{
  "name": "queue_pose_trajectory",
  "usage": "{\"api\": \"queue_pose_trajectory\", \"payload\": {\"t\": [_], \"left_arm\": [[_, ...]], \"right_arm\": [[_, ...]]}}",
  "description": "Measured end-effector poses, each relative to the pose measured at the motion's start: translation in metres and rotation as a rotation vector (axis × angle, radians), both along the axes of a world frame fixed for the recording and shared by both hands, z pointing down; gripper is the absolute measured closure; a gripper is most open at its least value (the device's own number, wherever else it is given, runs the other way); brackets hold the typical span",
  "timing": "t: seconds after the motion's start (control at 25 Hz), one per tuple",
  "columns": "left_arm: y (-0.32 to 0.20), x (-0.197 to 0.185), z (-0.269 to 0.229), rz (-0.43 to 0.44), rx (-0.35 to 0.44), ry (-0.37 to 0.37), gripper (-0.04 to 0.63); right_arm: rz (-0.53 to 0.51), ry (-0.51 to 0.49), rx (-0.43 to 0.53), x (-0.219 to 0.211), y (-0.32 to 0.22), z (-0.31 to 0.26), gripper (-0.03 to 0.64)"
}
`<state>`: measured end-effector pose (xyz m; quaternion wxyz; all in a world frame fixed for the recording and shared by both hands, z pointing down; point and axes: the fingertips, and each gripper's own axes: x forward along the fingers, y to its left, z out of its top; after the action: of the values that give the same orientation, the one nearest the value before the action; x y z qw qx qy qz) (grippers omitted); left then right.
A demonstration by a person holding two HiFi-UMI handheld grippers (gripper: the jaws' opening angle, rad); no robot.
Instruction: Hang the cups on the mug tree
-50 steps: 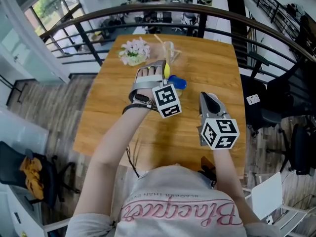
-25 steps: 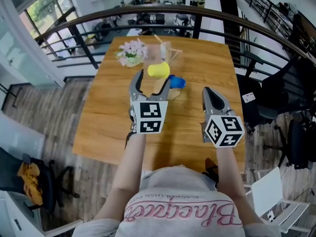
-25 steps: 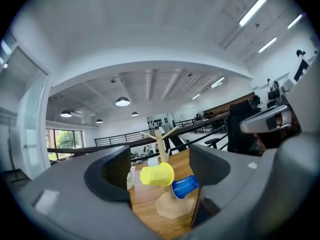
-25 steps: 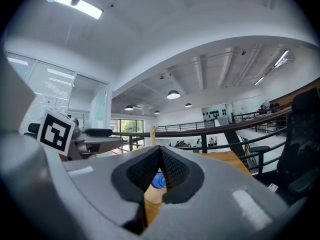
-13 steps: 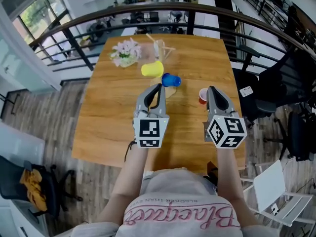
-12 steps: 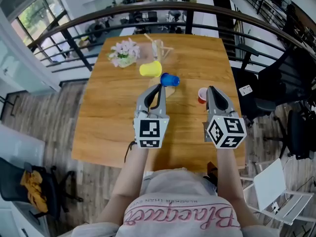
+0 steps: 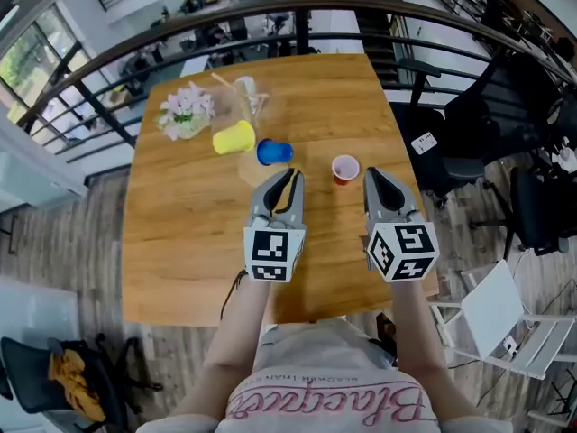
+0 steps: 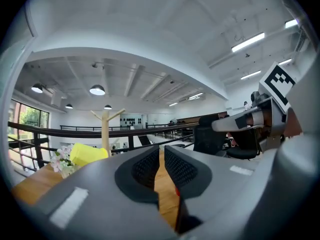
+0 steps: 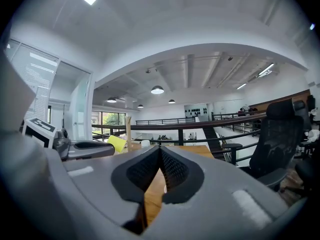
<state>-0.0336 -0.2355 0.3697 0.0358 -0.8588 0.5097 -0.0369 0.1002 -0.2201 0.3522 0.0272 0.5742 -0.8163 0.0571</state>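
The wooden mug tree (image 7: 242,96) stands at the table's far left, with a yellow cup (image 7: 233,138) hanging on it. A blue cup (image 7: 273,152) is just right of the yellow one, low by the tree's base. A red cup (image 7: 344,168) stands upright on the table. My left gripper (image 7: 288,180) is just in front of the blue cup. Its jaws have just been opening a little from fully closed, leaving only a thin slit with nothing in it. My right gripper (image 7: 373,179) is shut and empty, just right of the red cup. The left gripper view shows the tree (image 8: 105,129) and yellow cup (image 8: 89,153).
A pot of pale flowers (image 7: 185,111) sits left of the tree. A dark railing (image 7: 297,21) curves round the far side of the wooden table (image 7: 180,233). Black office chairs (image 7: 455,138) stand off the table's right edge, with a white chair (image 7: 491,318) nearer me.
The left gripper let go of the yellow cup, which stays on the tree, then drew back toward me and closed. The right gripper also drew back. The red cup has come into view.
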Motion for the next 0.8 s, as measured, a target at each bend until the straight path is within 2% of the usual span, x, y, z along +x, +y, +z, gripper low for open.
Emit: {"api": "queue_pose_trajectory", "payload": {"t": [0.28, 0.36, 0.44, 0.56, 0.64, 0.8], "left_arm": [[-0.012, 0.041, 0.040, 0.104, -0.117, 0.006, 0.463], [-0.015, 0.052, 0.051, 0.135, -0.149, 0.005, 0.402], [-0.020, 0.063, 0.066, 0.166, -0.188, -0.002, 0.311], [-0.028, 0.077, 0.092, 0.188, -0.238, -0.026, 0.242], [-0.036, 0.083, 0.107, 0.191, -0.256, -0.038, 0.211], [-0.051, 0.091, 0.134, 0.197, -0.299, -0.075, 0.196]], "right_arm": [[0.051, 0.007, -0.065, 0.029, 0.003, 0.021, 0.615], [0.059, 0.007, -0.081, 0.034, 0.001, 0.027, 0.615], [0.068, 0.002, -0.100, 0.038, 0.000, 0.035, 0.615], [0.077, -0.004, -0.132, 0.044, -0.001, 0.049, 0.615], [0.080, -0.007, -0.151, 0.047, -0.002, 0.058, 0.615], [0.085, -0.018, -0.183, 0.049, -0.007, 0.073, 0.615]]}}
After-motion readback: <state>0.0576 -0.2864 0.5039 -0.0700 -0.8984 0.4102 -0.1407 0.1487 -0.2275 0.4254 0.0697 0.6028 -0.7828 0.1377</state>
